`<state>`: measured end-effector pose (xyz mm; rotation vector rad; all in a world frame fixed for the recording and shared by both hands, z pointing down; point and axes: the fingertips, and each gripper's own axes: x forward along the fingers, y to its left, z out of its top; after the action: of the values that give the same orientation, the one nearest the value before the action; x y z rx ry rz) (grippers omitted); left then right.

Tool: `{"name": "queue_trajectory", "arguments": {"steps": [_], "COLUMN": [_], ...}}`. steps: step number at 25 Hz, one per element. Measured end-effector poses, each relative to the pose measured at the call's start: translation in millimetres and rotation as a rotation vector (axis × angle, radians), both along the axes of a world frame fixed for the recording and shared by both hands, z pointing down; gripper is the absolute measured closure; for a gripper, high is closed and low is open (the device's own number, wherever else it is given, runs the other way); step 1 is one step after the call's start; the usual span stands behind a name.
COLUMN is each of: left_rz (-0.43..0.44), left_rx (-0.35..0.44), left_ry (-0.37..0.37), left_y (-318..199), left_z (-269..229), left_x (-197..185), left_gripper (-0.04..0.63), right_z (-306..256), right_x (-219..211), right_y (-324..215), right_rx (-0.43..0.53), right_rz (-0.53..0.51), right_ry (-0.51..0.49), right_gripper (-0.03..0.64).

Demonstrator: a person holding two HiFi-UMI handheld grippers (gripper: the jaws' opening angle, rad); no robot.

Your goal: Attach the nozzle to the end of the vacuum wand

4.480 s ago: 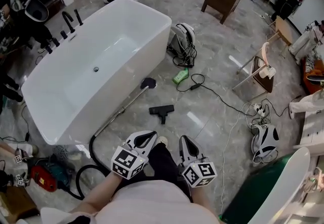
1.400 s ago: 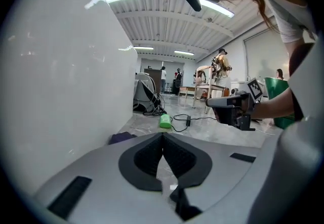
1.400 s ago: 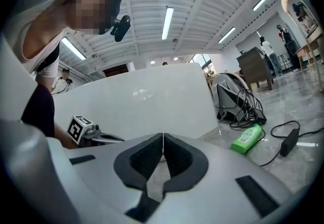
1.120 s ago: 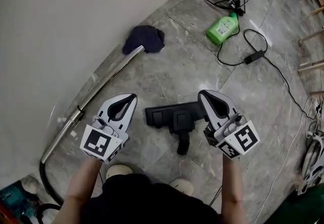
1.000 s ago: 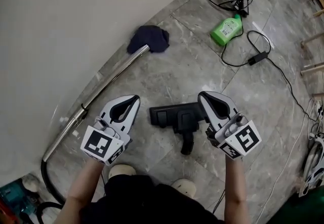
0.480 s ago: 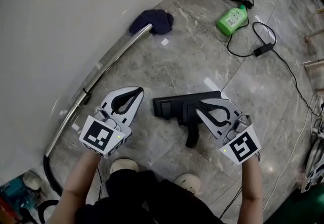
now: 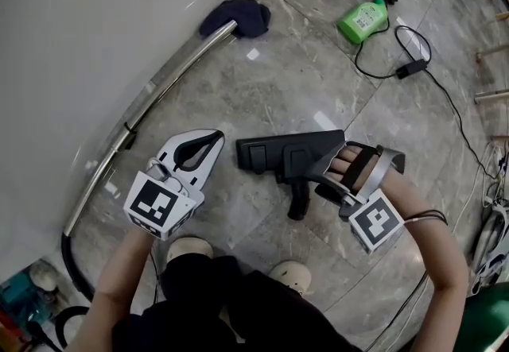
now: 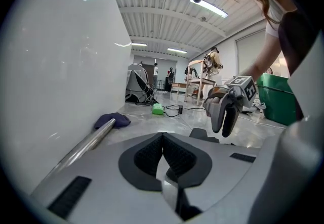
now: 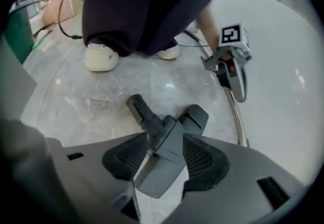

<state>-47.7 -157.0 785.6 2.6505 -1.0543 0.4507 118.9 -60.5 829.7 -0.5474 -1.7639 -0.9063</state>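
The black floor nozzle (image 7: 286, 156) lies flat on the marble floor, its neck pointing toward me. My right gripper (image 7: 322, 177) has rolled over and points steeply down at it. Its jaws have just been opening and now straddle the nozzle (image 9: 143, 112) body without pressing on it. My left gripper (image 7: 208, 140) hovers shut and empty to the nozzle's left. The chrome vacuum wand (image 7: 167, 76) lies along the tub's foot, its far end under a dark blue cloth (image 7: 238, 17). The left gripper view shows the wand (image 8: 86, 144) low on the left and the right gripper (image 8: 223, 117) ahead.
A white bathtub (image 7: 95, 9) fills the upper left. A green bottle (image 7: 364, 18) and a black cable with its adapter (image 7: 409, 68) lie at the upper right. The black hose (image 7: 75, 271) curls at the lower left. My shoes (image 7: 187, 249) stand just behind the nozzle.
The right gripper rolled over, dropped down onto the nozzle and opened its jaws around it. The left gripper sank slightly and stayed shut.
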Motion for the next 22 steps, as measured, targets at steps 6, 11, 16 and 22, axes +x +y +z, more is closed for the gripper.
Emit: {"name": "queue_trajectory", "arguments": {"steps": [6, 11, 16, 22], "left_rz": [-0.001, -0.015, -0.009, 0.023], "left_rx": [-0.005, -0.011, -0.023, -0.01], "left_ry": [-0.012, -0.016, -0.004, -0.032], "left_y": [5, 6, 9, 11], "left_z": [3, 3, 7, 8], "left_x": [-10, -21, -17, -7], "left_gripper": [0.584, 0.584, 0.584, 0.584], "right_z": [22, 24, 45, 70], "right_x": [-16, -1, -5, -9], "right_y": [41, 44, 55, 52], "right_rx": [0.028, 0.054, 0.069, 0.111], "right_rz": [-0.315, -0.394, -0.416, -0.425], "right_ry": [0.083, 0.167, 0.16, 0.182], "right_gripper": [0.41, 0.41, 0.405, 0.405]}}
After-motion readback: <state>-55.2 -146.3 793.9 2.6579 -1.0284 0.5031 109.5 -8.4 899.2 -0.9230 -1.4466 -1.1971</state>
